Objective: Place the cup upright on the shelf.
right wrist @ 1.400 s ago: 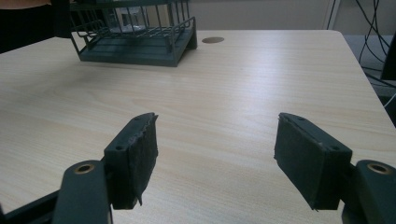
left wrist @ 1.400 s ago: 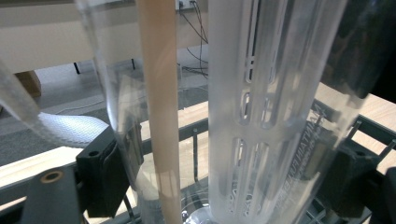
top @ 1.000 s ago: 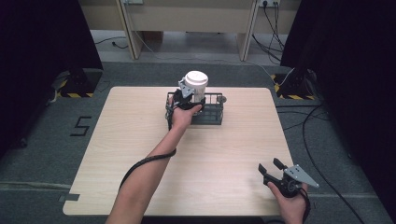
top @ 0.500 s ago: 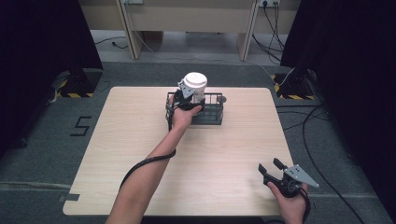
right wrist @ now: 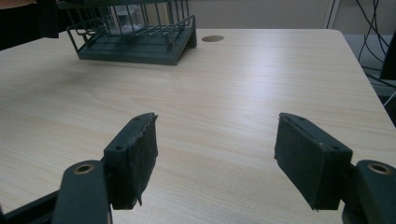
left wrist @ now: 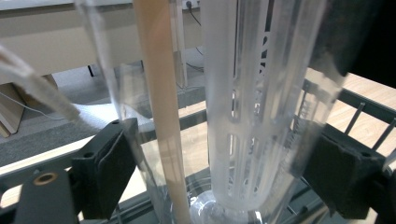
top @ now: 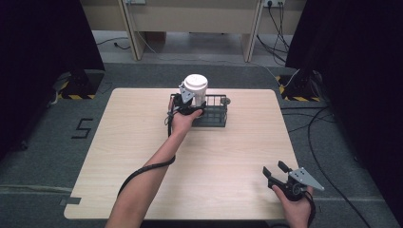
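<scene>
A clear bottle (top: 195,88) with a white lid stands upright at the left end of a dark green wire rack (top: 215,121) at the table's far middle. My left gripper (top: 187,102) is shut on the bottle from the near side. In the left gripper view the bottle (left wrist: 252,116) sits between both pads, with a white slotted insert inside it and the rack's bars (left wrist: 364,100) behind. My right gripper (top: 275,171) rests open near the table's front right corner. Its jaws (right wrist: 215,158) stand wide apart over bare wood, holding nothing, and the rack (right wrist: 135,46) lies far ahead of them.
The light wooden table (top: 228,156) has a small round hole (top: 227,100) just behind the rack's right end. Black curtains stand to both sides, and cables run over the grey floor at the right (top: 313,137). A cable trails along the left forearm (top: 142,168).
The left gripper and the bottle have edged very slightly to the left at the rack. The right gripper has stayed where it was, still open.
</scene>
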`<move>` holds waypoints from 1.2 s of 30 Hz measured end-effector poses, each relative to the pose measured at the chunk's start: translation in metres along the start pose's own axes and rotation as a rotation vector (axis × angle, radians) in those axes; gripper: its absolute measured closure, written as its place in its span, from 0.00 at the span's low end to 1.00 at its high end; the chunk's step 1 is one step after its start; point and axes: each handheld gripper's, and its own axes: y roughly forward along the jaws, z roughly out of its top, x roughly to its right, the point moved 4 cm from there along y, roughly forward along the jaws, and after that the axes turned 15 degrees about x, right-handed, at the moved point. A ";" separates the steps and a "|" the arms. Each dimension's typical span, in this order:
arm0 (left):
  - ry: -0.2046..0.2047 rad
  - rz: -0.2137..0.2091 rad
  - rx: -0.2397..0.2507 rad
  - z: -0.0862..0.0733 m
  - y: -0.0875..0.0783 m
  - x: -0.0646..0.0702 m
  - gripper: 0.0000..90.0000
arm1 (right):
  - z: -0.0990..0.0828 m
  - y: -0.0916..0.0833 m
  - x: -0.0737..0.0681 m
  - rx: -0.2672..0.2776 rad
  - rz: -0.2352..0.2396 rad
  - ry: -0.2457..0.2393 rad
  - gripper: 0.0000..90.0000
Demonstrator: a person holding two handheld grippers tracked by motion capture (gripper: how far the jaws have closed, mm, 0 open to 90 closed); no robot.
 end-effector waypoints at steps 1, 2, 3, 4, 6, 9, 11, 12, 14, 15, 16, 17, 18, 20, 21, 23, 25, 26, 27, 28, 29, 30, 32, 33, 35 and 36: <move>0.000 0.000 0.000 0.000 -0.001 0.000 0.17 | 0.000 0.000 0.000 0.000 0.000 0.000 0.34; 0.000 -0.001 0.004 -0.001 -0.004 0.000 0.17 | 0.000 0.000 0.000 0.000 -0.001 0.000 0.34; -0.001 -0.003 0.006 -0.001 -0.005 0.000 0.17 | 0.000 0.000 0.000 0.000 -0.001 0.000 0.34; -0.001 -0.003 0.008 -0.001 -0.006 0.000 0.17 | 0.000 0.000 0.000 -0.001 -0.001 0.002 0.34; -0.001 -0.003 0.015 0.001 -0.008 0.000 0.17 | 0.000 0.000 0.000 -0.002 -0.001 0.003 0.34; 0.001 -0.006 0.023 0.003 -0.012 0.000 0.17 | 0.000 0.000 0.000 -0.001 -0.001 0.001 0.34; 0.006 -0.012 0.025 0.004 -0.016 0.000 0.17 | 0.000 0.000 0.000 -0.002 -0.001 0.001 0.34; 0.007 -0.013 0.025 0.004 -0.017 0.000 0.17 | 0.000 0.000 0.000 -0.003 -0.001 0.000 0.34; 0.006 -0.019 0.026 0.004 -0.022 -0.001 0.17 | 0.000 0.000 0.000 -0.004 -0.001 -0.002 0.34; -0.002 -0.019 0.029 0.003 -0.025 -0.002 0.17 | 0.000 0.000 0.000 -0.003 -0.001 -0.001 0.34; -0.002 -0.019 0.029 0.003 -0.025 -0.002 0.17 | 0.000 0.000 0.000 -0.003 -0.002 0.000 0.34; -0.004 -0.023 0.032 0.003 -0.031 -0.003 0.17 | 0.000 0.000 0.000 -0.003 -0.001 0.001 0.34; -0.002 -0.023 0.032 0.002 -0.034 -0.003 0.18 | 0.000 0.000 0.000 -0.003 -0.001 0.002 0.34; -0.010 -0.021 0.035 0.001 -0.041 -0.005 0.18 | 0.000 0.000 0.000 -0.003 -0.001 0.003 0.34; -0.011 -0.021 0.032 0.001 -0.044 -0.006 0.18 | 0.000 0.000 0.000 -0.003 -0.002 0.002 0.34; -0.007 -0.023 0.032 0.000 -0.049 -0.008 0.18 | 0.000 0.000 0.000 -0.003 -0.002 0.002 0.34; -0.009 -0.024 0.032 -0.001 -0.055 -0.009 0.18 | 0.000 0.000 0.000 -0.003 -0.004 0.002 0.34; -0.009 -0.029 0.031 -0.001 -0.058 -0.009 0.18 | 0.000 0.000 0.000 -0.002 -0.005 0.002 0.34; -0.009 -0.032 0.032 -0.001 -0.060 -0.008 0.18 | 0.000 0.000 0.000 -0.002 -0.006 0.002 0.34; -0.005 -0.038 0.033 -0.001 -0.064 -0.008 0.18 | 0.000 0.000 0.000 -0.002 -0.006 0.002 0.34; -0.004 -0.040 0.035 -0.001 -0.066 -0.008 0.18 | 0.000 0.000 0.000 -0.002 -0.006 0.002 0.34; -0.010 -0.041 0.038 -0.001 -0.069 -0.007 0.18 | 0.000 0.000 0.000 -0.003 -0.006 0.002 0.34; -0.009 -0.044 0.038 -0.001 -0.073 -0.008 0.18 | 0.000 0.000 0.000 -0.003 -0.008 0.002 0.34; -0.008 -0.048 0.037 -0.001 -0.076 -0.008 0.18 | 0.000 0.000 0.000 -0.002 -0.008 0.001 0.34; -0.004 -0.052 0.036 -0.001 -0.080 -0.008 0.18 | 0.000 0.000 0.000 -0.002 -0.008 0.002 0.34; -0.002 -0.057 0.036 -0.001 -0.082 -0.008 0.18 | 0.000 0.000 0.000 -0.003 -0.007 0.002 0.34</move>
